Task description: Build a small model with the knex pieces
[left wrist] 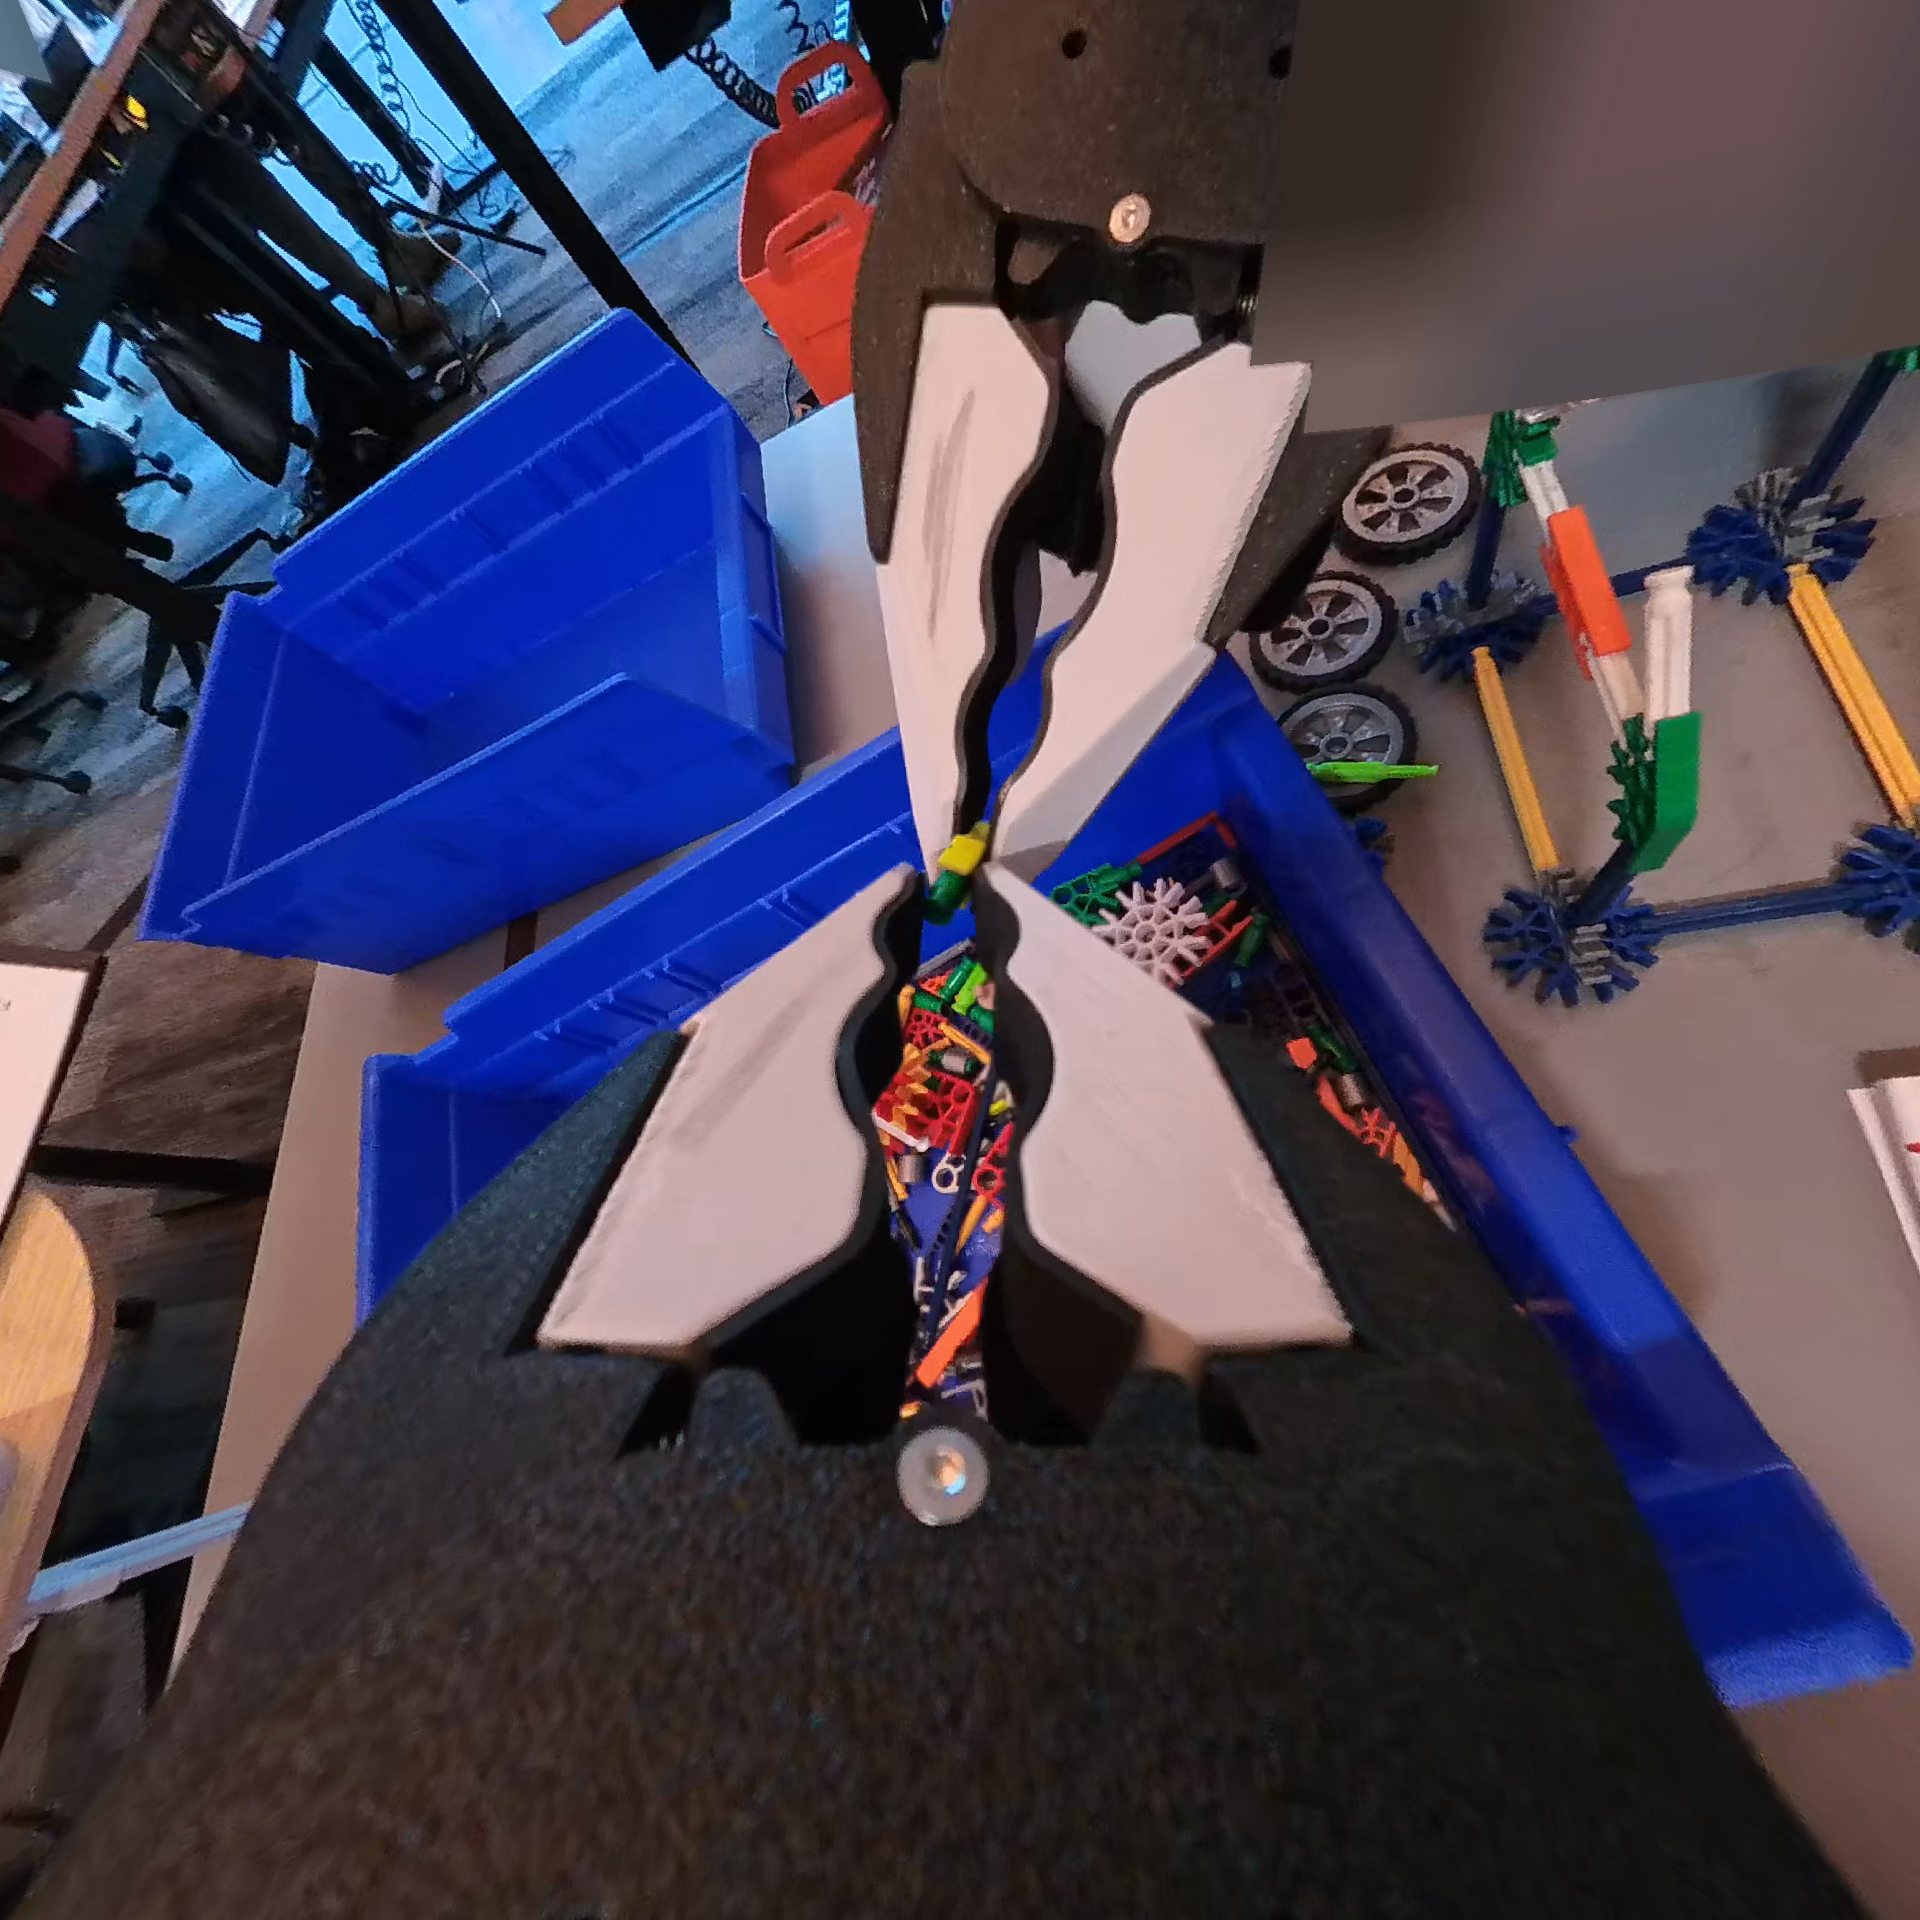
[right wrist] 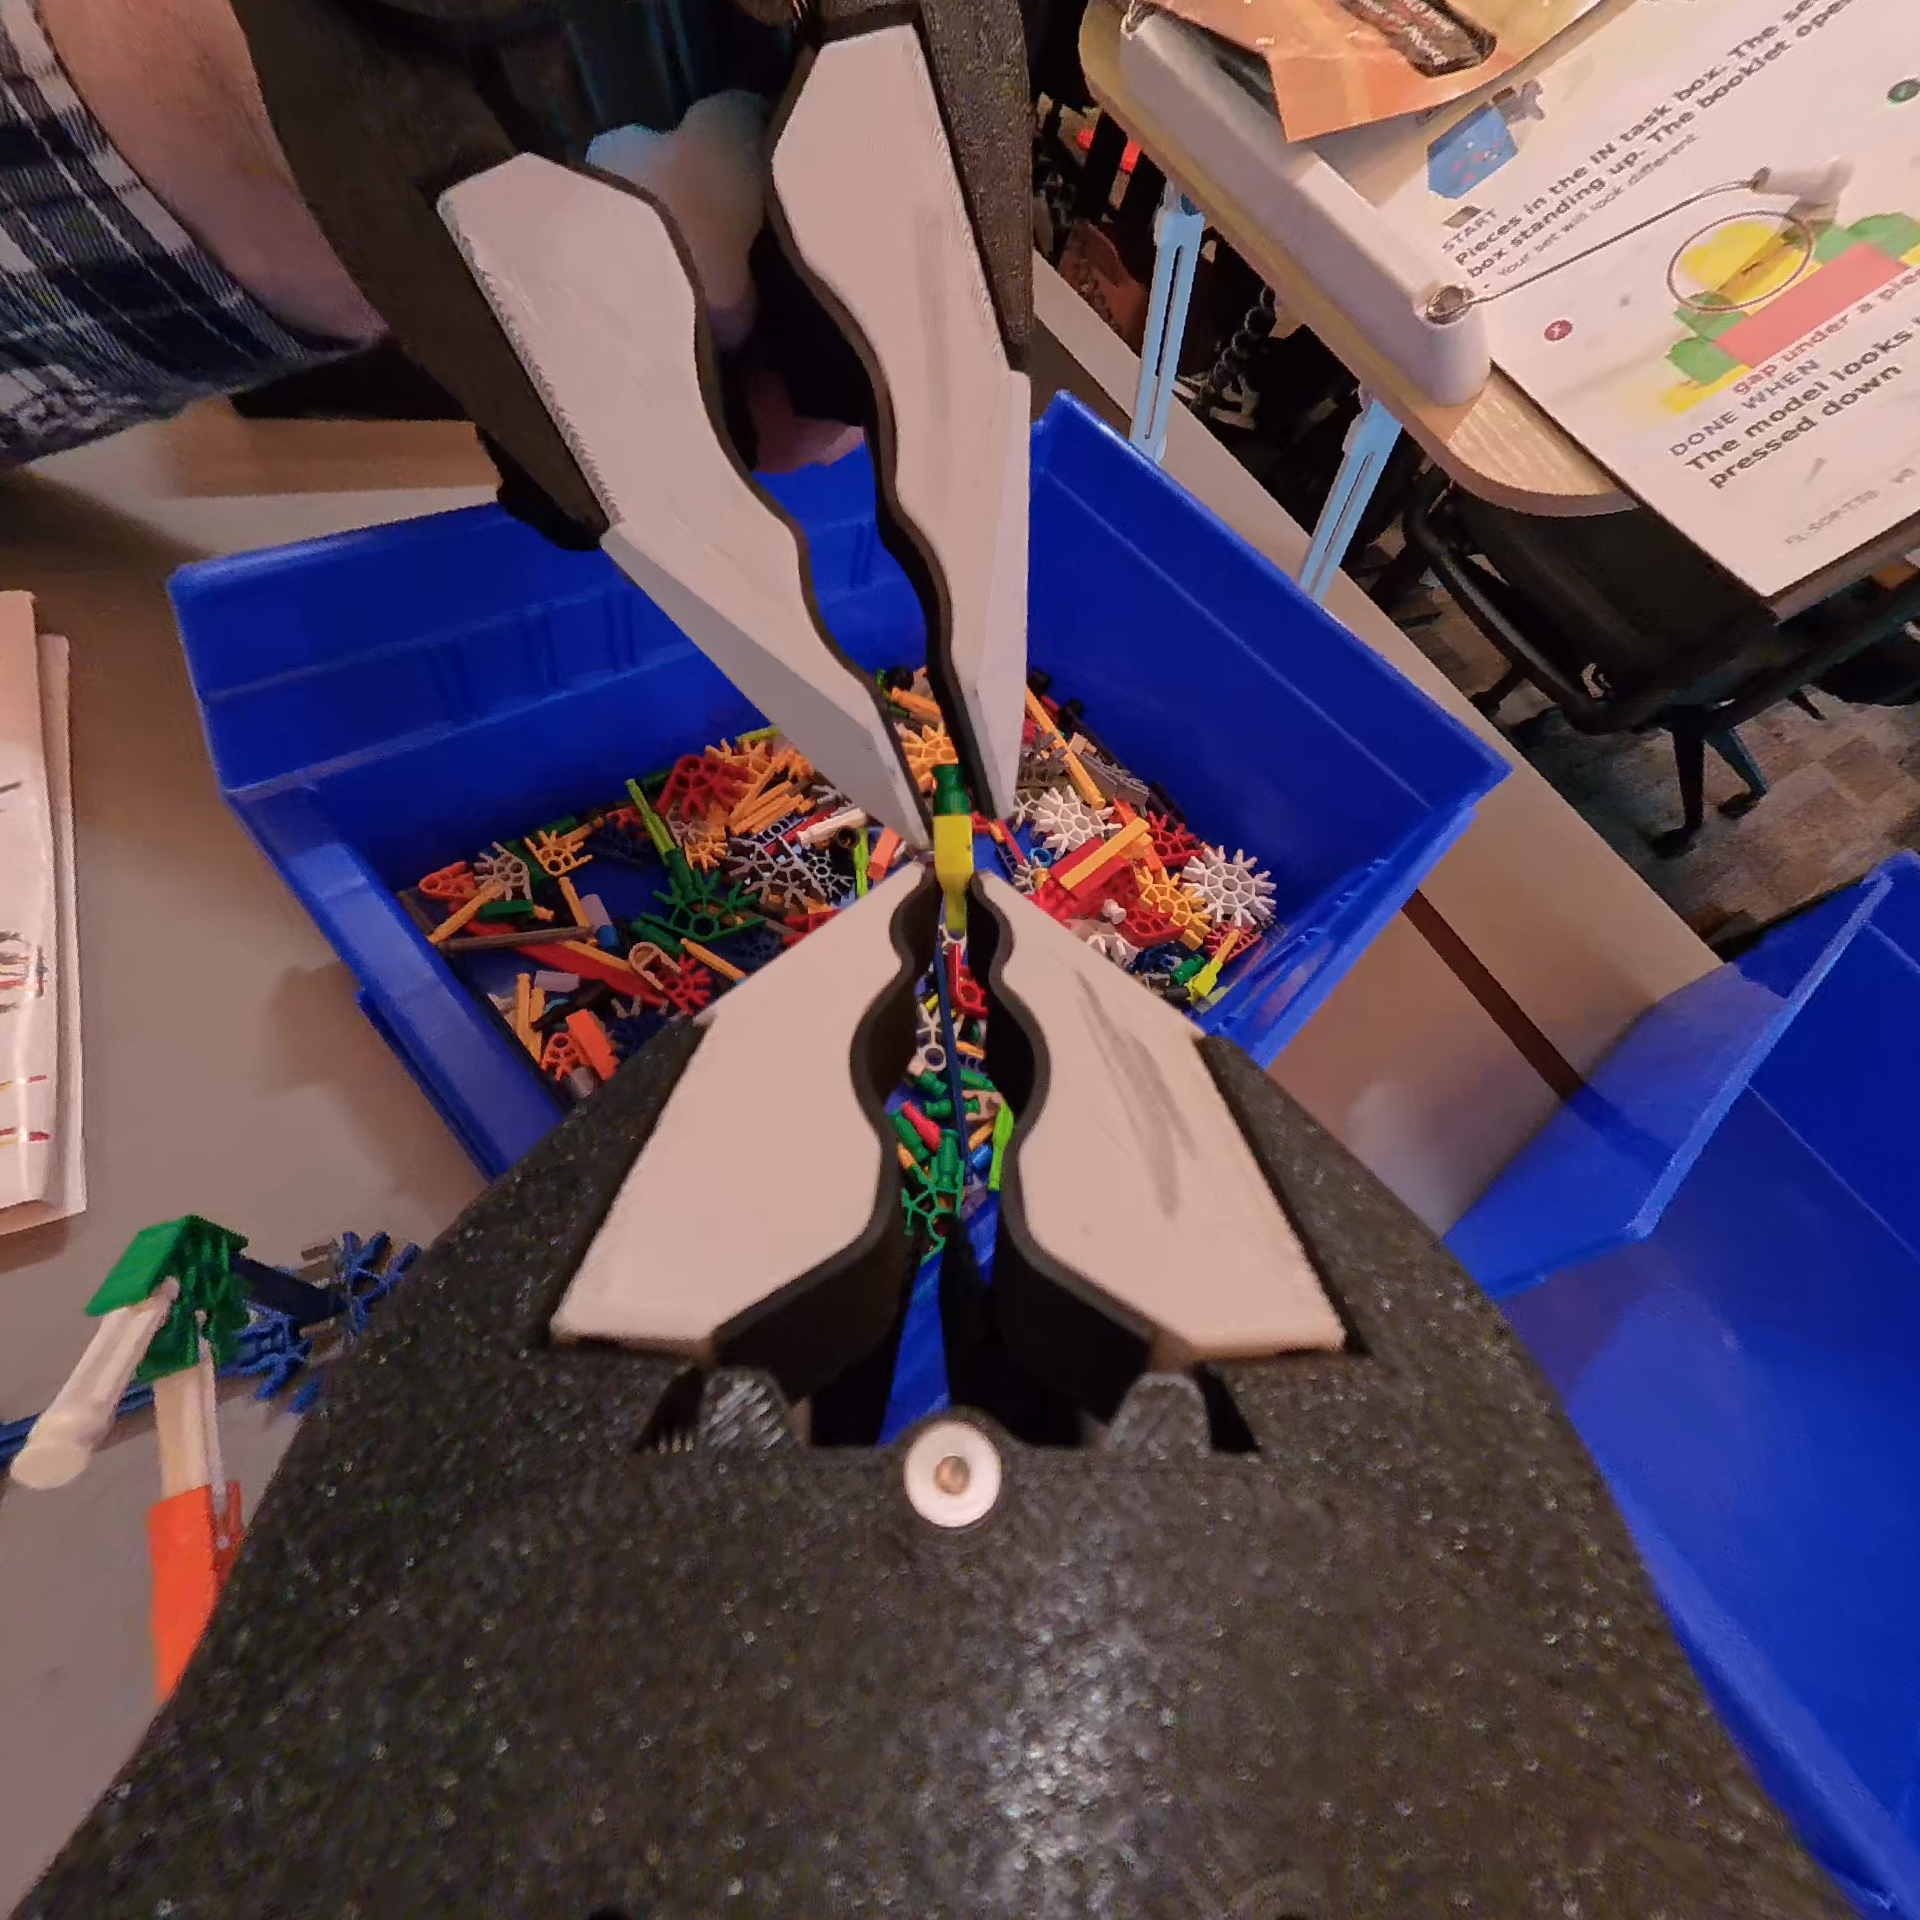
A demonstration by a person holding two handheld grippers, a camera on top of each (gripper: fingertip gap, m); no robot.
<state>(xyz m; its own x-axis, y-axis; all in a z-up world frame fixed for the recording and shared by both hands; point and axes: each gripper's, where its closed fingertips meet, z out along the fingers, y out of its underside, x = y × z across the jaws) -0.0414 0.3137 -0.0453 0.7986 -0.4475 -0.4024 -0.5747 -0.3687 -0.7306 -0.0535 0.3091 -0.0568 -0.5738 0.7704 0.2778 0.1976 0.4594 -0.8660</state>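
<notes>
Yellow and green, a small two-part construction-toy piece (right wrist: 952, 831) hangs in the air between two gripper tips, right above the heap of loose rods and connectors (right wrist: 727, 894) in a blue bin (right wrist: 1247, 665). The right gripper (right wrist: 952, 902) has its pale fingers (right wrist: 790, 1122) closed nearly together on the yellow end, while the left gripper (left wrist: 951, 883), reaching in from the opposite side, pinches the green end with its own fingers (left wrist: 769, 1122) drawn just as close. The two pairs of tips almost meet nose to nose over the piece. A thin dark blue rod (right wrist: 948, 1039) hangs down from the yellow part between the right gripper's fingers. The bin sits on a grey table (left wrist: 1662, 1195), and an empty blue bin (left wrist: 499, 665) lies just beside it. On the table, near the filled bin, three grey toy wheels (left wrist: 1340, 613) lie in a row beside a partly built frame (left wrist: 1683, 727) of blue snowflake connectors, yellow rods and an orange, white and green strut. A printed instruction sheet (right wrist: 1766, 291) rests on a neighbouring desk.
</notes>
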